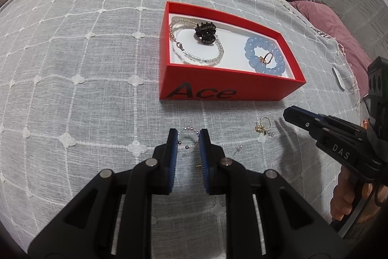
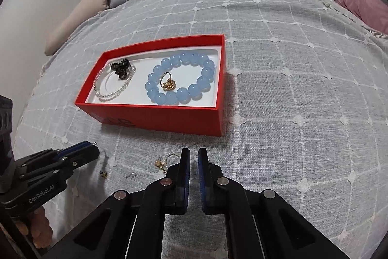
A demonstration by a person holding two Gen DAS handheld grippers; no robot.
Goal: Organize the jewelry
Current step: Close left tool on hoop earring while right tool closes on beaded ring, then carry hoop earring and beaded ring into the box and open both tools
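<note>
Black fingers with blue pads fill the foreground of the left wrist view: the left gripper (image 1: pixel 188 141) stands parted to a moderate width around a thin beaded hoop earring (image 1: pixel 188 137) that lies on the white-checked grey bed cover (image 1: pixel 97 64); whether the pads touch it cannot be told. Beyond sits a red box (image 1: pixel 218 86) marked "Ace", holding a pearl bracelet (image 1: pixel 194 57) with a black hair claw (image 1: pixel 205 33) on it, and a blue bead bracelet (image 1: pixel 265 56) ringing a gold ring (image 1: pixel 266 57). Near the box's front, a small gold-and-pearl piece (image 1: pixel 263 128) lies on the cover, and the right gripper (image 1: pixel 289 114) points toward it, with how its fingers stand unclear here. From the right wrist view, the right gripper (image 2: pixel 193 154) shows its fingers narrowly parted and empty, just beside the gold-and-pearl piece (image 2: pixel 161 163). To the left lie a tiny pin (image 2: pixel 131 175) and a small gold stud (image 2: pixel 104 174), near the left gripper (image 2: pixel 93 149). The red box (image 2: pixel 169 118) sits farther back.
</note>
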